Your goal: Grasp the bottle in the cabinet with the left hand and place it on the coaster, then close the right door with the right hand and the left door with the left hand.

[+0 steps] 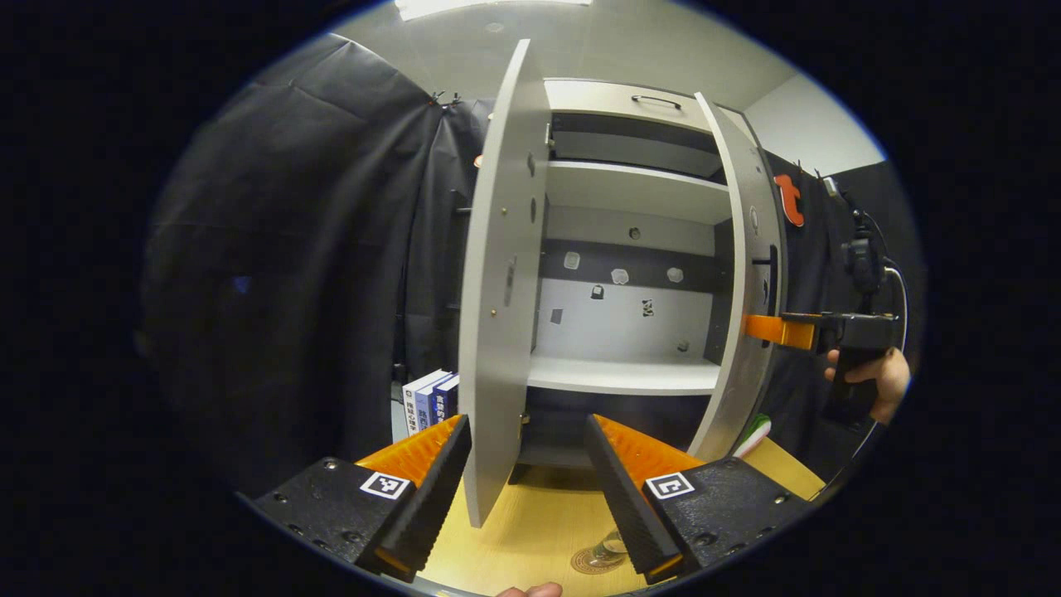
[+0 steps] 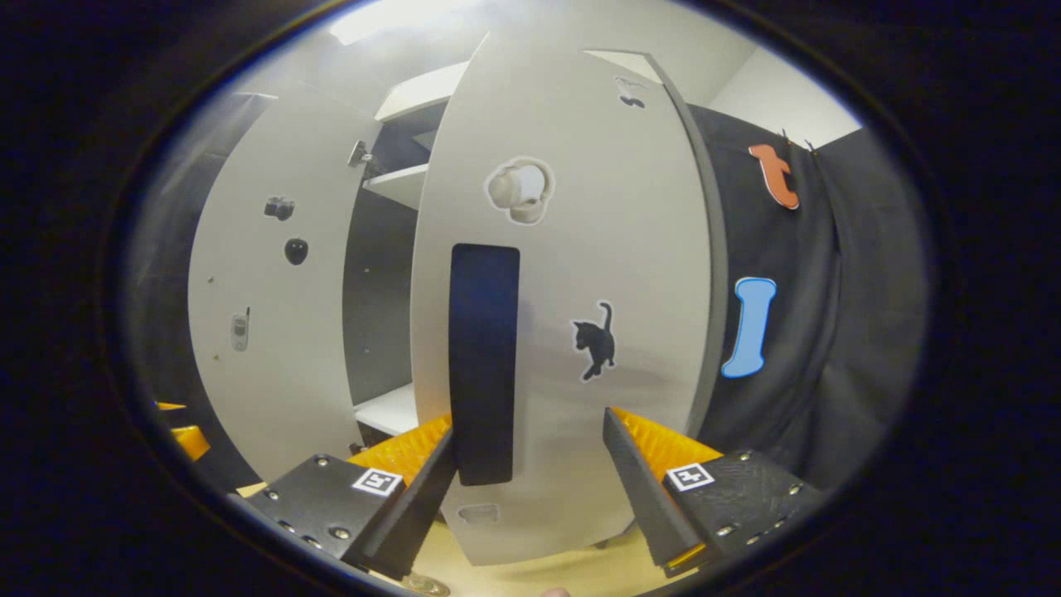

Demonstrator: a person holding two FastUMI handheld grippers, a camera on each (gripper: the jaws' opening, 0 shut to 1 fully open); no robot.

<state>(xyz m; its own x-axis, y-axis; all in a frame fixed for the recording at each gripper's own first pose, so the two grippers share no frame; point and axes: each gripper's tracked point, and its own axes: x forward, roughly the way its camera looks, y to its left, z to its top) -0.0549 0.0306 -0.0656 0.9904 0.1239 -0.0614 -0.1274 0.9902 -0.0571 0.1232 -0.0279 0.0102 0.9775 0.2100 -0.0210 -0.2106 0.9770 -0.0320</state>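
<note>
Right gripper [image 2: 530,481], fingers spread, faces the right door [image 2: 572,332]: a stiff, light panel, probably swings freely; push beside its handle [image 2: 483,365] at 9 o'clock.

We see the bottle [image 1: 615,543] mostly hidden behind our left gripper's finger [image 1: 634,497]; the coaster [image 1: 595,561] is partly covered too.

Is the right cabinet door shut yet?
No, open: the right door stands out from the cabinet, its shelf visible.
</note>
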